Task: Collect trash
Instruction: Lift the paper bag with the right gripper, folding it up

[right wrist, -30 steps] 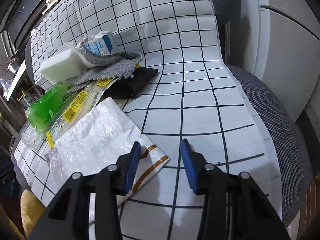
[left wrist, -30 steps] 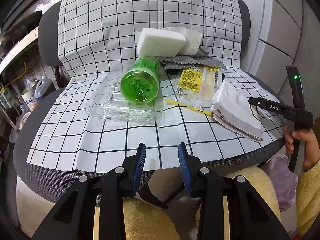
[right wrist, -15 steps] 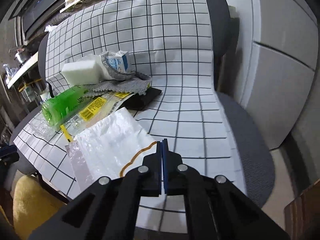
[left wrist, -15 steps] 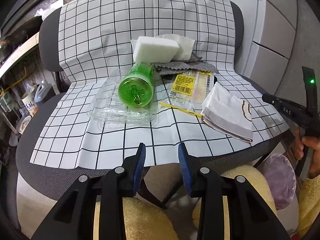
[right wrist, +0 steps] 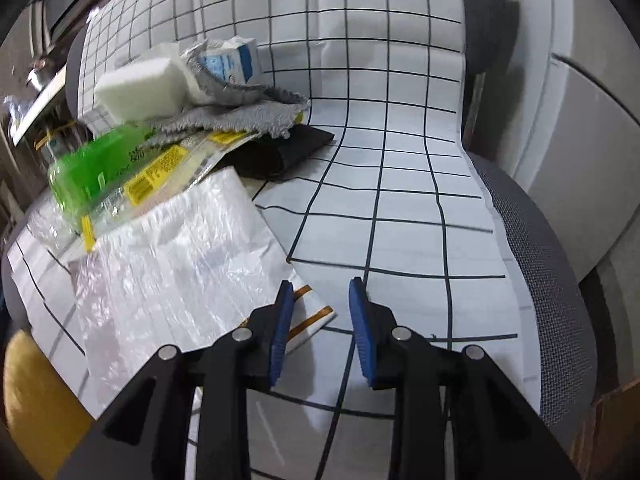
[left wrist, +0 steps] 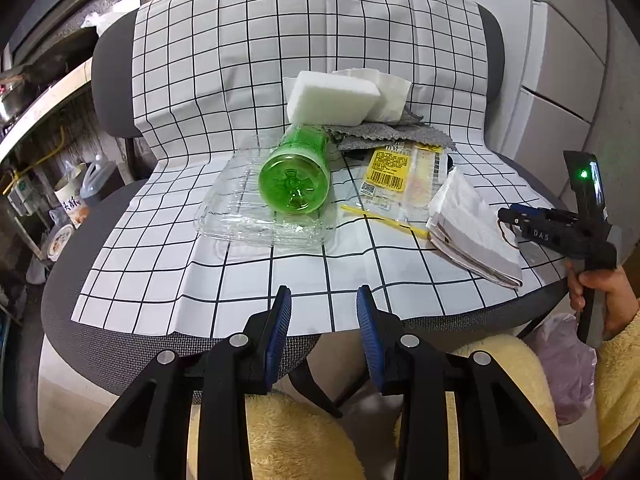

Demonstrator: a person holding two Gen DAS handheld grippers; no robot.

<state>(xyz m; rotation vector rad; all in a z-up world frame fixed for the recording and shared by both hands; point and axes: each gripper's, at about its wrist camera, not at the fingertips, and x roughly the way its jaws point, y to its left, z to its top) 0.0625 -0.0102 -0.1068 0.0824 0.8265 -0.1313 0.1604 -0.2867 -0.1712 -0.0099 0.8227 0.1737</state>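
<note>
On the grid-patterned cloth (left wrist: 240, 80) over a chair lies a heap of trash: a green bottle (left wrist: 294, 178) on a clear plastic tray (left wrist: 240, 216), a white foam block (left wrist: 332, 98), a grey rag (left wrist: 384, 136), a yellow-labelled wrapper (left wrist: 400, 172) and a white plastic bag (left wrist: 472, 228). My left gripper (left wrist: 323, 308) hangs open before the chair's front edge with nothing between its fingers. My right gripper (right wrist: 320, 296) hovers at the bag's (right wrist: 172, 256) near corner. Its jaws are opening with nothing between them. A small blue-and-white carton (right wrist: 236, 58) and a black pouch (right wrist: 280, 152) also show.
The grey chair seat (right wrist: 552, 280) ends just right of the cloth, with pale cabinets (right wrist: 580, 140) behind. A purple plastic bag (left wrist: 564, 364) hangs low at the right, below the hand (left wrist: 600, 292) that holds the right gripper. Cluttered shelves (left wrist: 40, 200) stand at the left.
The right gripper shut while pulled back from the chair, then came forward again to the bag's corner with its jaws parted. The left gripper has stayed as it was.
</note>
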